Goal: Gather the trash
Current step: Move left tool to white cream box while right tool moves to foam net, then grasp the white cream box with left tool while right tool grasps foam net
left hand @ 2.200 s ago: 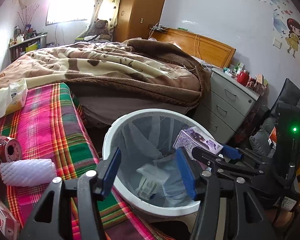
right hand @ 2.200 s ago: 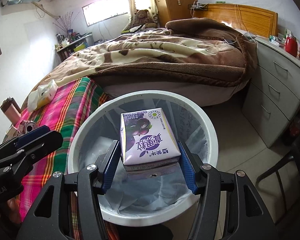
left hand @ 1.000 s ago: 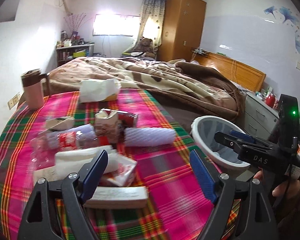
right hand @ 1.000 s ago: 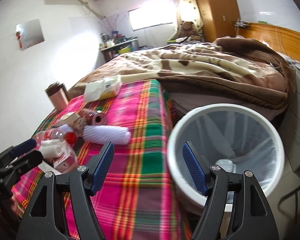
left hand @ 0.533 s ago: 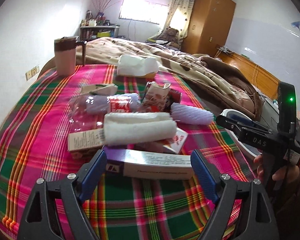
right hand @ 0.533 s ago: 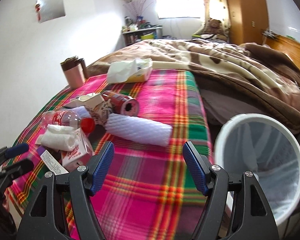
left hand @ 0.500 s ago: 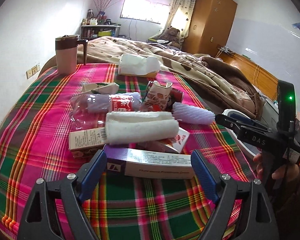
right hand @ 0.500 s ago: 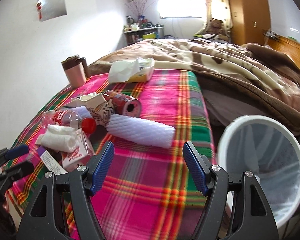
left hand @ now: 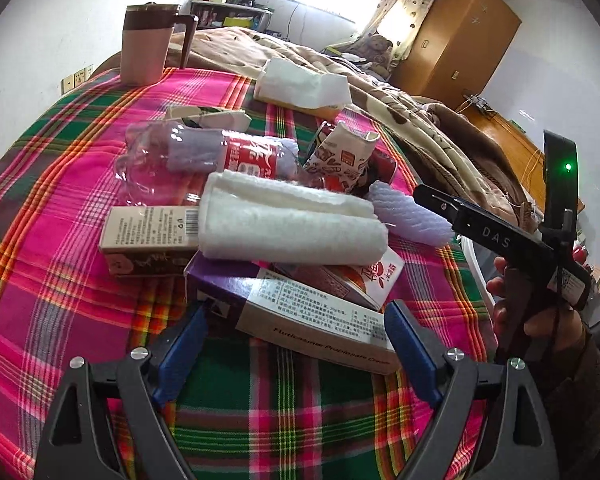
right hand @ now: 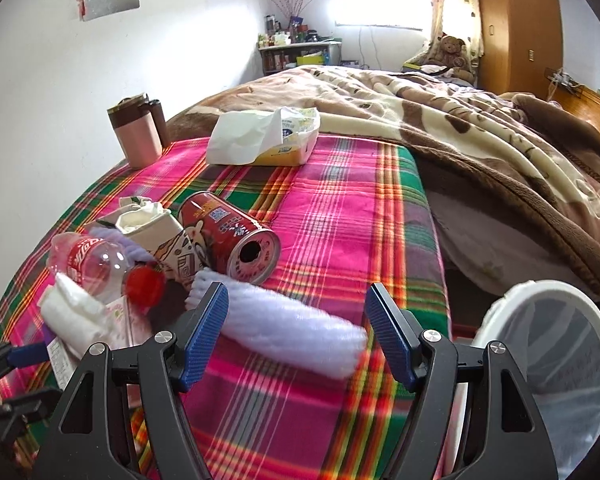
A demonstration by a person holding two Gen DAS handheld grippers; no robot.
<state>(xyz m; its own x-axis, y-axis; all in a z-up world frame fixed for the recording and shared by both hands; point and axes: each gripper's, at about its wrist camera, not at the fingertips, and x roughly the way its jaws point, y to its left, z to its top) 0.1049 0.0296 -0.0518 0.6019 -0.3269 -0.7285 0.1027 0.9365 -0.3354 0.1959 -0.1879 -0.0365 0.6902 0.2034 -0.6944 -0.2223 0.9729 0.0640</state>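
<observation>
Trash is piled on a plaid-covered table (left hand: 60,280). My left gripper (left hand: 296,344) is open and hangs low over it, with a long purple and tan box (left hand: 300,312) lying between its blue pads, untouched. Behind the box lie a rolled white towel (left hand: 288,224), a brown box (left hand: 148,236) and a red-and-white carton (left hand: 364,276). My right gripper (right hand: 298,334) is open too, with a white foam net sleeve (right hand: 292,328) between its fingers, blurred. A red can (right hand: 236,236), a clear bottle (right hand: 92,260) and a torn paper carton (right hand: 160,236) lie beyond.
A white bin (right hand: 548,360) with a liner stands off the table's right edge. A pink mug (right hand: 134,132) and a tissue pack (right hand: 260,136) sit at the far side. A bed with a brown blanket (right hand: 460,128) lies beyond. A hand (left hand: 540,320) holds the right gripper.
The right gripper has let go of a purple carton over the bin. Both grippers then swung from the bin to the table. The left sank toward the long box, the right toward the foam sleeve.
</observation>
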